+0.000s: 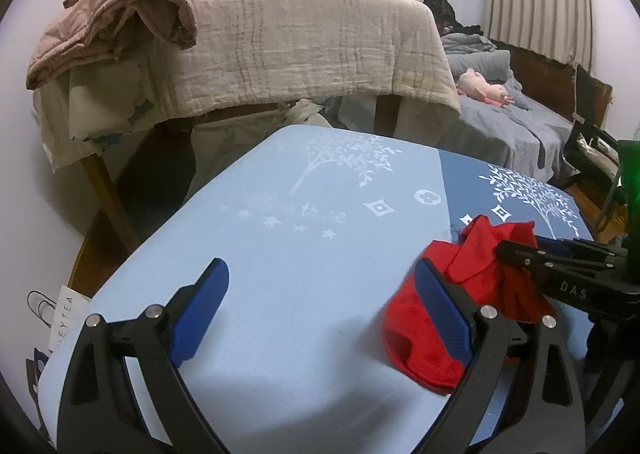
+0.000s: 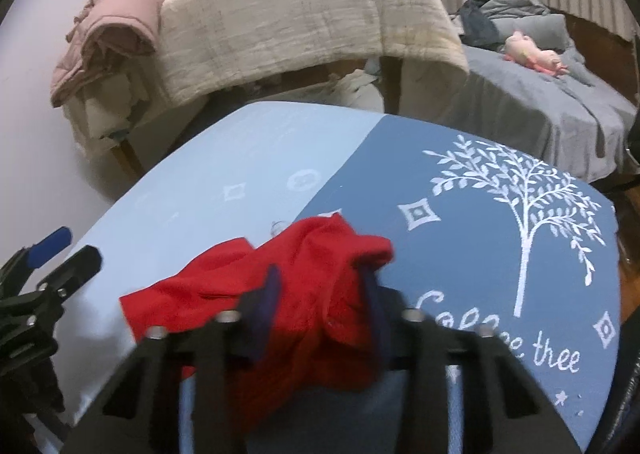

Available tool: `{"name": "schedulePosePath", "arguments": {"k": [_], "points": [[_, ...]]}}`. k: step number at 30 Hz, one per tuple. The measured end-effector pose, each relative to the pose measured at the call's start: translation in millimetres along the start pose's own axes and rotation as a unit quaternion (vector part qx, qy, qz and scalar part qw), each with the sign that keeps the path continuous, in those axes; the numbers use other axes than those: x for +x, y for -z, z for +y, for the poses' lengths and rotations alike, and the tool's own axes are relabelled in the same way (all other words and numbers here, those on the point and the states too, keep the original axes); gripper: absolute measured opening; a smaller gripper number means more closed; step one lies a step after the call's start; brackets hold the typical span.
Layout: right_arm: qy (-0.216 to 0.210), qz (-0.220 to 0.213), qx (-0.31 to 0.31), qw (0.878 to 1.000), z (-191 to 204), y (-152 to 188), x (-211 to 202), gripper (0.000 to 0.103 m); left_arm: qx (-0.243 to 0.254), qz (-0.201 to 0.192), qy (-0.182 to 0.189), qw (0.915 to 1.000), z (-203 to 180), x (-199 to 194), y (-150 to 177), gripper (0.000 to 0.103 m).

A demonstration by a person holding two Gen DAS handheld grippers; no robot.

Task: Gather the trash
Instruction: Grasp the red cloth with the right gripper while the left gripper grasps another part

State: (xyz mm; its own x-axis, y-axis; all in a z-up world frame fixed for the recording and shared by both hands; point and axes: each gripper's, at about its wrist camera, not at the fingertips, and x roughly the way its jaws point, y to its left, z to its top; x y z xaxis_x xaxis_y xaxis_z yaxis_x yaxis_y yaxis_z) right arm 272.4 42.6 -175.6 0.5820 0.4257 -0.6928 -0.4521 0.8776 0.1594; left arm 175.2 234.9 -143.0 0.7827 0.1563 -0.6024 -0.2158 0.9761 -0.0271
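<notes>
— Red cloth (image 2: pixel 304 278) lies bunched on the blue bench (image 2: pixel 460 254), right at the seam of its light and dark halves.
— And the right hand-held gripper (image 2: pixel 320 310)?
— Clenched on a fold of it. Left hand-held gripper (image 1: pixel 320 310) hangs released, jaws wide, one pad beside the cloth.

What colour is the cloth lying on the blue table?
The cloth is plain red, clearest in the right wrist view.
</notes>
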Motion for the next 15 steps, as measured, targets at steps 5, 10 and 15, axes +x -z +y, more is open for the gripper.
{"name": "schedulePosePath", "arguments": {"k": [5, 10, 15], "points": [[-0.005, -0.014, 0.003, 1.0, -7.7, 4.1, -22.8, 0.008, 0.006, 0.003, 0.012, 0.9999, -10.8, -0.4, 2.0, 0.091], [0.006, -0.026, 0.014, 1.0, -22.2, 8.7, -46.9, 0.008, 0.013, 0.015, 0.025, 0.9995, -26.3, 3.5, 6.7, 0.091], [0.019, -0.02, 0.013, 1.0, -32.7, 12.9, -53.3, 0.009, 0.018, 0.019, 0.028, 0.9993, -36.3, 5.2, 9.4, 0.091]]}}
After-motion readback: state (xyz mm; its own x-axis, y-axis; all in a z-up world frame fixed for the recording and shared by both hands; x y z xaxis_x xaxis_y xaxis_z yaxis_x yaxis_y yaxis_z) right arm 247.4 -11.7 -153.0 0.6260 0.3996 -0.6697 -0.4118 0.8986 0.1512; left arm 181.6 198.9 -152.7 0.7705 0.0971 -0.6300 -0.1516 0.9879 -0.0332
